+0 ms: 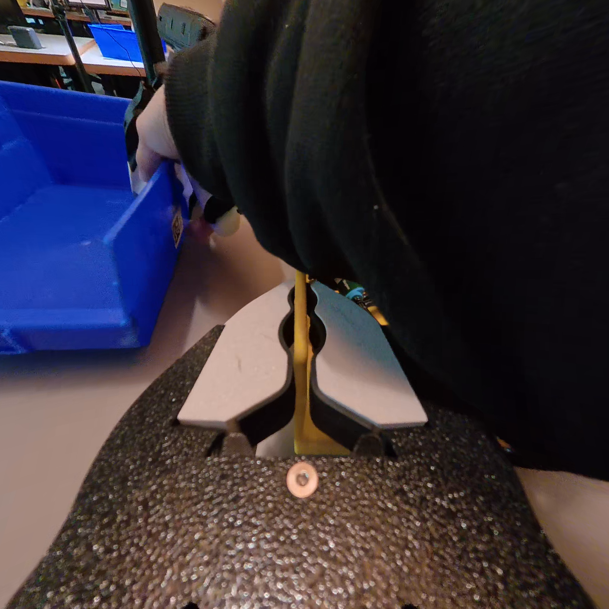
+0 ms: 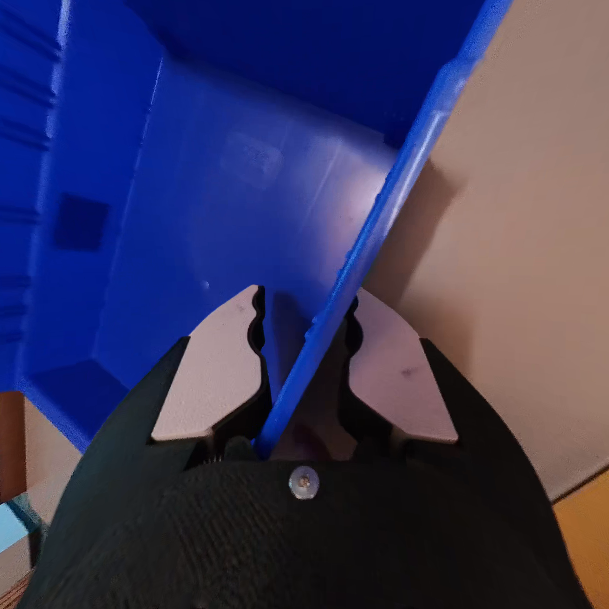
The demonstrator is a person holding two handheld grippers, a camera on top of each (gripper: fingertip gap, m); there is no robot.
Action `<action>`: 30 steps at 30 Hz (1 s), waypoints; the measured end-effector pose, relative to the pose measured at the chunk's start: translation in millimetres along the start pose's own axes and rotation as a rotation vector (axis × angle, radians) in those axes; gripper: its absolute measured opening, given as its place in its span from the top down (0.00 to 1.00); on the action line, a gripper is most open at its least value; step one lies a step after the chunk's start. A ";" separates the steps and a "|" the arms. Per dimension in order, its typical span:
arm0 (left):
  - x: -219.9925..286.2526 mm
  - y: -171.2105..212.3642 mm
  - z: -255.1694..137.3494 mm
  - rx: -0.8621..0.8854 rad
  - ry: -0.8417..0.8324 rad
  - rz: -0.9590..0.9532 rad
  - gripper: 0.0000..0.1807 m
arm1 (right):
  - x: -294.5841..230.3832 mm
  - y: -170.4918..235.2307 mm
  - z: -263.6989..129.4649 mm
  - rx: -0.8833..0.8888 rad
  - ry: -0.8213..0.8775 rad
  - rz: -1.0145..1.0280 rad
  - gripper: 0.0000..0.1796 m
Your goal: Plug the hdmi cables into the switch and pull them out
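No HDMI cable or switch shows clearly in either view. My left gripper (image 1: 301,286) is shut on the thin upright wall of a yellow container (image 1: 300,362). Small green and dark parts (image 1: 356,293) show just beyond that wall, mostly hidden by a black sleeve (image 1: 428,164). My right gripper (image 2: 309,291) is open and straddles the side wall (image 2: 395,197) of an empty blue bin. The wall lies against the right finger (image 2: 389,356) and the left finger (image 2: 217,356) stands apart, inside the bin. In the left wrist view a hand (image 1: 155,131) sits at that bin's wall (image 1: 145,237).
The blue bin rests on a beige table (image 1: 66,428), which also shows in the right wrist view (image 2: 510,230). A yellow surface (image 2: 580,527) lies at the lower right. A black pole (image 1: 145,33) and another blue bin (image 1: 115,43) on a bench stand behind.
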State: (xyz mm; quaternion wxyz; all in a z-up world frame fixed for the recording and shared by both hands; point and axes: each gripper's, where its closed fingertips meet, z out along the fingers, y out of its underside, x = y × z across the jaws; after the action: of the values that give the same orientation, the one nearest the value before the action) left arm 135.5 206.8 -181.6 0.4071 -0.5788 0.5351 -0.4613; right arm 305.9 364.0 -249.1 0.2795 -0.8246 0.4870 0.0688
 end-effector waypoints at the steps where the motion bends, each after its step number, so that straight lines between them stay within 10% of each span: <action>1: -0.3 -0.2 0.0 0.003 0.007 -0.003 0.99 | -1.6 -4.1 -0.4 0.013 -0.018 0.006 0.74; 8: -5.0 -0.6 -2.1 0.015 0.020 -0.008 0.98 | -14.5 -53.4 -59.7 0.122 -0.109 -0.154 0.76; 19: -34.1 -1.7 -7.6 -0.001 -0.044 0.042 0.97 | 126.6 -139.3 -315.8 0.478 -0.250 -0.072 0.76; 24: -67.6 -2.8 -16.8 0.005 -0.107 0.026 0.97 | 258.7 -110.5 -392.9 0.506 -0.136 -0.021 0.76; 30: -119.2 -4.5 -31.1 0.017 -0.238 -0.007 0.97 | 417.4 -18.4 -394.1 0.346 0.026 0.026 0.76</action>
State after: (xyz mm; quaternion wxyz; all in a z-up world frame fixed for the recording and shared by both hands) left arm 106.3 326.5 -181.4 0.4710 -0.6281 0.4769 -0.3952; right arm 474.3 -156.4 -74.1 0.4100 -0.7586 0.5058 -0.0233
